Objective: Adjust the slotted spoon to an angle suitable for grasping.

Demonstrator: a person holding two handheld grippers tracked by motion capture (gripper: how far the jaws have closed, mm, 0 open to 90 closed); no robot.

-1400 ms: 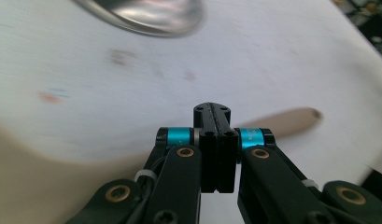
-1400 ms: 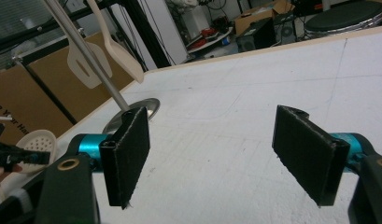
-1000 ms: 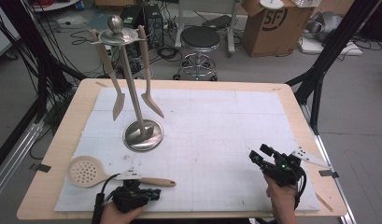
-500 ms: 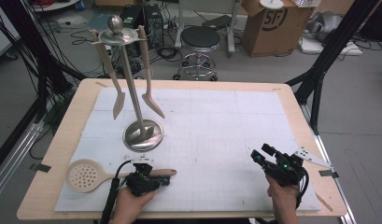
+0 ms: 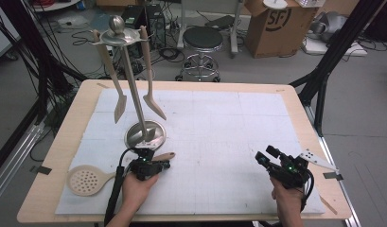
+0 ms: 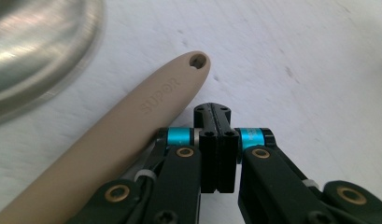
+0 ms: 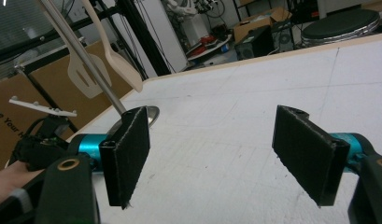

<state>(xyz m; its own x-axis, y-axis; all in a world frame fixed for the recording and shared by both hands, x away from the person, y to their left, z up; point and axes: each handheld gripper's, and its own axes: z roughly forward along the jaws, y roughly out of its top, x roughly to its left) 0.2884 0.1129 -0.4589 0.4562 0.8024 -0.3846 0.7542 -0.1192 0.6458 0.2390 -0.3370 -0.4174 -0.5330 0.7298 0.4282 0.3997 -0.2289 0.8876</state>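
Left claw (image 5: 158,166): clenched, jaws pressed flat together with nothing between them; sits near the front of the table, just beside the handle end of the skimmer, on its right side as the left gripper view shows it.
Right claw (image 5: 267,158): released, jaws standing wide apart with bare mat between them; held low over the front right part of the table, well apart from the left claw.
Skimmer (image 5: 94,178): beige, round head full of holes, lying flat on the mat at the front left; its long handle runs toward the middle and ends in a small hanging hole, near the stand's base.
Stand (image 5: 145,134): round metal base on the mat, thin upright pole, a disc and knob at the top; left half of the table.
Hanging tools: slotted turner (image 5: 119,106) and spatula (image 5: 154,106), both beige, hung from the stand's top on either side of the pole, clear of the mat.
Mat (image 5: 219,123): white, gridded, covering most of the top.
Table (image 5: 68,127): pale wood, edge bare around the mat.
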